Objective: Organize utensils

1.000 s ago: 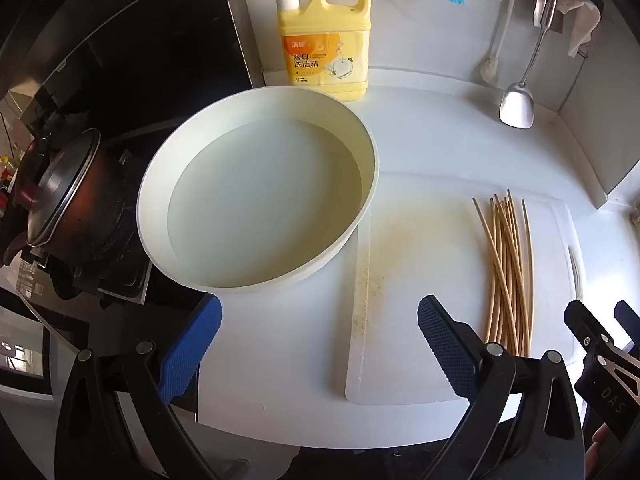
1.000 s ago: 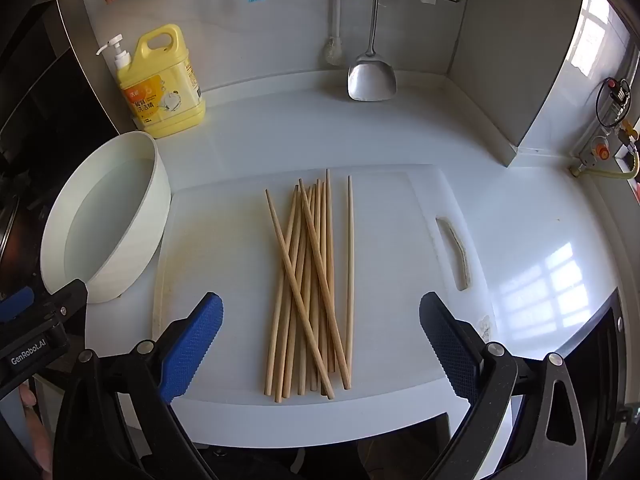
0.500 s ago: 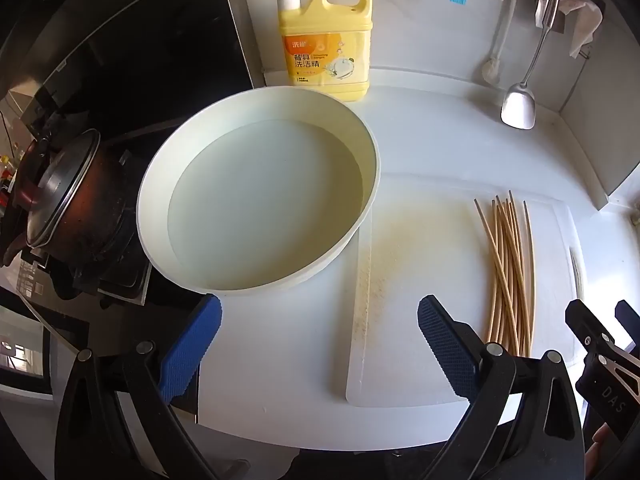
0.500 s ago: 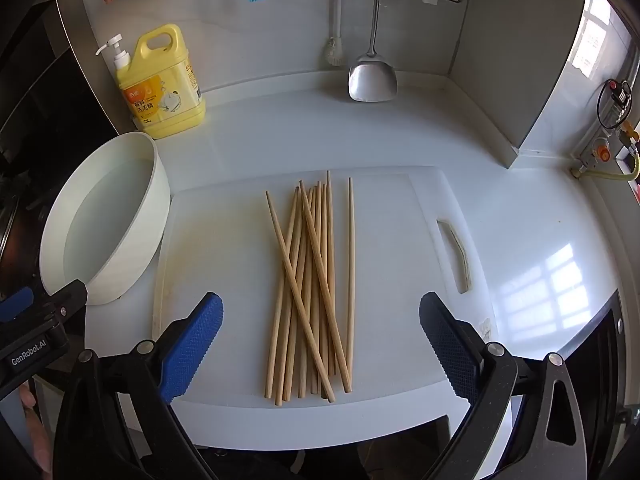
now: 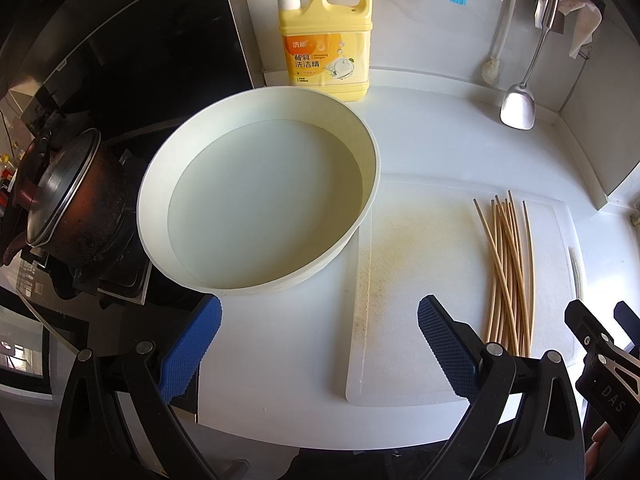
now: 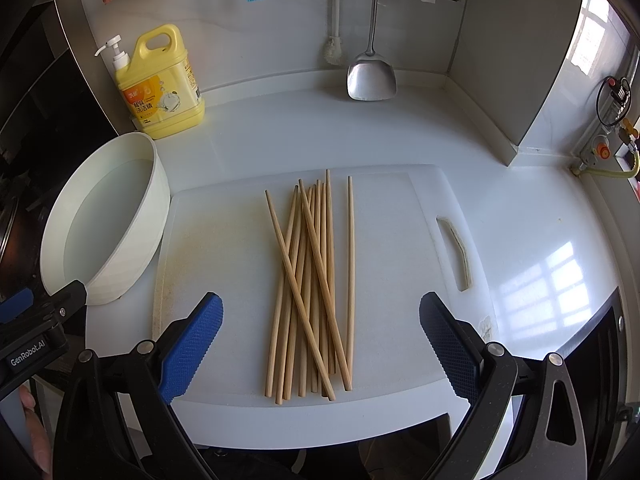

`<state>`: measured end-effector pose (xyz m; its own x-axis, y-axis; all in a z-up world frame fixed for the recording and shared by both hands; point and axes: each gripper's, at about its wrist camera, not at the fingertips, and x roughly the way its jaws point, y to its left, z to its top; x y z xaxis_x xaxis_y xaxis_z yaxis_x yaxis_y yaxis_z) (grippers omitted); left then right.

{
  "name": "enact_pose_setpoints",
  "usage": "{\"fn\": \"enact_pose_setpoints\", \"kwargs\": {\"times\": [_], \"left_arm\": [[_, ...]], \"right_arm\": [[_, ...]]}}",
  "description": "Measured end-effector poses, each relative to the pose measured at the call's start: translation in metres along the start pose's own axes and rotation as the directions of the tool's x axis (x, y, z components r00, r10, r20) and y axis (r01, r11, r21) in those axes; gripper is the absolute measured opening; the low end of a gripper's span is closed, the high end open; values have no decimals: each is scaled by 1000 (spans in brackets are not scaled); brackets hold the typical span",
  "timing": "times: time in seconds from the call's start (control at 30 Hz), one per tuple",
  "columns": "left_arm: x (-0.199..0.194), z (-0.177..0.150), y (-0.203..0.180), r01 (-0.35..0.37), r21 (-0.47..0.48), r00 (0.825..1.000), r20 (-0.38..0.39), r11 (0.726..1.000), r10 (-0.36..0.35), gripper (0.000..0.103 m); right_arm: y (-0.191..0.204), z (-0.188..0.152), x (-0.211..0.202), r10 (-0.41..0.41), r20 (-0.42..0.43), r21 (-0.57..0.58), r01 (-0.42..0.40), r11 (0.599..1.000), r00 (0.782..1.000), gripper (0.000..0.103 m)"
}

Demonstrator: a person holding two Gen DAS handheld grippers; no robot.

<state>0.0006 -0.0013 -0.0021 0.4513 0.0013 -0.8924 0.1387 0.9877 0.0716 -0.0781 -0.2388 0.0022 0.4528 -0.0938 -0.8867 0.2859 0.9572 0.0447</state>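
Right now both grippers are hanging over the counter with fingers spread wide and nothing between them. The right gripper [image 6: 320,344] is sitting just short of the chopsticks [image 6: 316,280], which are lying in a loose pile on the board [image 6: 400,240], mostly parallel, a few crossing on top and one lying slightly apart on the right. The left gripper [image 5: 320,344] is facing the basin [image 5: 256,204], which is touching the board's left edge and appears to be holding shallow water.

Judging by looks, the sticks are light, stiff and slender, probably wood or bamboo, so they are likely to roll or fan out when nudged. Pinching them across the middle of the pile, where they are bunching tightest, seems the safest hold; a grip near the ends would probably let them pivot and droop. The crossed ones may slip free unless the pile is squared up first against the flat board.
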Motion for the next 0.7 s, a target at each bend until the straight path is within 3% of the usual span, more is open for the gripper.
{"fn": "enact_pose_setpoints", "kwargs": {"times": [0.7], "left_arm": [[-3, 0, 3, -1, -3, 1000, 8, 1000, 1, 97]], "right_arm": [[0, -4, -2, 0, 5, -3, 0, 1000, 1000, 94]]}}
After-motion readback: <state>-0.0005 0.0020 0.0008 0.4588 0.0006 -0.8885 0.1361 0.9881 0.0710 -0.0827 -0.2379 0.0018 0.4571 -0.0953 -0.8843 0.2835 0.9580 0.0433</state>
